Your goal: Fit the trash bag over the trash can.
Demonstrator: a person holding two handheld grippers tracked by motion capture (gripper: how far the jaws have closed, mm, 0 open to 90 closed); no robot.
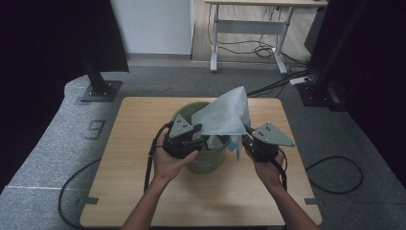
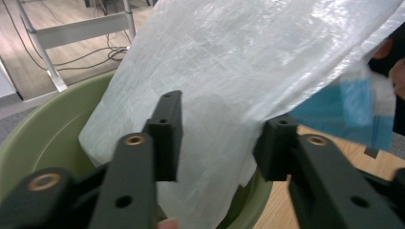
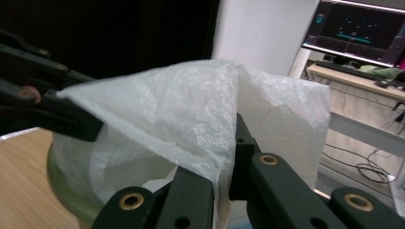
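A white plastic bag (image 1: 225, 115) is seen from the high view draped over a green bin (image 1: 207, 158) at the middle of the wooden surface (image 1: 134, 143). A blue patch (image 2: 351, 107) under the bag is seen at three o'clock in the left gripper view. The left gripper (image 2: 217, 138) jaws are parted, the bag between them, unpinched. The right gripper (image 3: 224, 179) jaws are clenched on the bag's edge.

**Thin film, matt plastic, pale wood**

The bag (image 2: 248, 71) is thin, crinkly, translucent white plastic (faintly glossy). The bin (image 2: 43, 138) looks like smooth matt green plastic. The worktop (image 1: 134, 143) is pale wood-grain, and the floor (image 1: 43, 143) is rough grey carpet.
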